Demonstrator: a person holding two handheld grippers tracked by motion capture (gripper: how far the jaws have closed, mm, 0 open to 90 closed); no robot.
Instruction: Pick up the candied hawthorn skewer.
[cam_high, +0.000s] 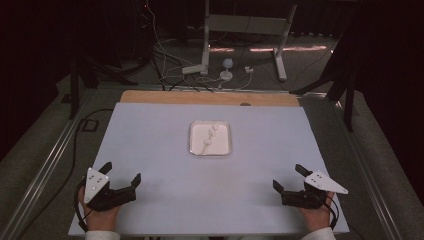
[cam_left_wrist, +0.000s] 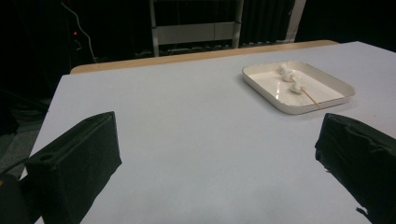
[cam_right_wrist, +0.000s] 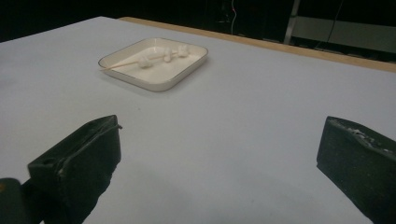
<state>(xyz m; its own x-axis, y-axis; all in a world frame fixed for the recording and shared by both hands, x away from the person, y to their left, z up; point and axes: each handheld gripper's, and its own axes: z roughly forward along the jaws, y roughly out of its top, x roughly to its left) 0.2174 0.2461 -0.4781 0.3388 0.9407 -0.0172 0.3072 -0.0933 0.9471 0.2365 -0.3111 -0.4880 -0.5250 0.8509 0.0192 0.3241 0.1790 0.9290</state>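
A wooden skewer (cam_high: 207, 145) carrying small white lumps, probably marshmallows (cam_left_wrist: 296, 87), lies inside a shallow white square tray (cam_high: 192, 137) near the middle of the pale grey worktop (cam_high: 150, 140). In the left gripper view, 1 lump sits partway along the stick and at least 1 more lies toward the tray's far side; the stick's bare end points to the near rim. In the right gripper view the bare end reaches the tray's left rim. The left gripper (cam_high: 121, 173) rests at the worktop's near left corner, held in a hand (cam_high: 104, 216), its jaws spread wide with nothing between them. The right gripper (cam_high: 289, 177) rests at the near right corner in the other hand (cam_high: 314, 216), jaws likewise wide and empty. Both grippers are well apart from the tray. Beyond the worktop's wooden far edge (cam_high: 210, 98), cables (cam_high: 165, 60) and a white metal frame (cam_high: 245, 30) stand on the dark floor.
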